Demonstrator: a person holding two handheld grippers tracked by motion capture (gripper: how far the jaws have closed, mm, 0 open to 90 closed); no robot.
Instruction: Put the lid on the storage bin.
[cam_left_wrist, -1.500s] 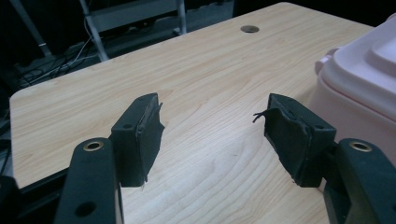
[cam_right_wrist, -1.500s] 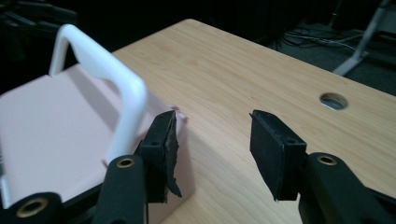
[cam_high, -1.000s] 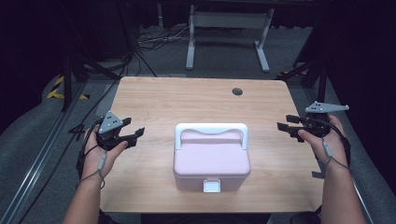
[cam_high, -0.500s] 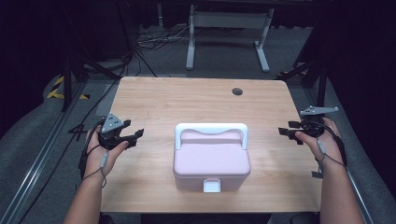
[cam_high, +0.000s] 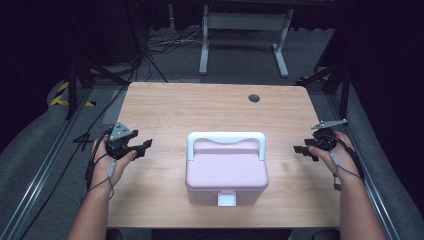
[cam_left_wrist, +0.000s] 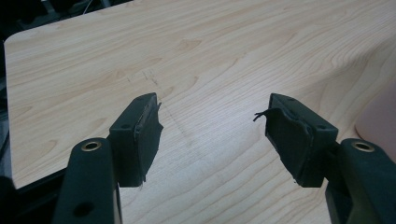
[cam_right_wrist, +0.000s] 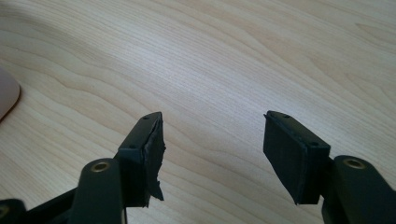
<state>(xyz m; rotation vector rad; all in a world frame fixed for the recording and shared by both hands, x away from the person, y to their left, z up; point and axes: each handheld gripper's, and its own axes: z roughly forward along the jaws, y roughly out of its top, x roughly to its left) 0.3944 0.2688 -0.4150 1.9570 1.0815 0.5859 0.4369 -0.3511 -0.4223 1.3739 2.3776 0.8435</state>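
Note:
A pink lidded box (cam_high: 226, 172) with a white handle (cam_high: 226, 138) and a white front latch (cam_high: 226, 200) sits closed in the middle of the wooden table (cam_high: 210, 107). My left gripper (cam_high: 143, 146) hovers over the table's left side, well apart from the box, jaws open and empty; the left gripper view shows bare wood between its jaws (cam_left_wrist: 212, 126) and a pink edge of the box (cam_left_wrist: 378, 121) at far right. My right gripper (cam_high: 301, 151) is low over the right side, pointing toward the box; its jaws have just been opening and stand wide (cam_right_wrist: 212, 140) with nothing between them.
A round cable hole (cam_high: 254, 98) lies near the table's far right edge. Beyond the table stand a white metal frame (cam_high: 245, 30) and loose cables (cam_high: 160, 42) on the grey floor. Dark rails run along both sides of the table.
The right hand has dropped toward the table and shifted slightly inward. The left hand has sunk a little. The box has not moved.

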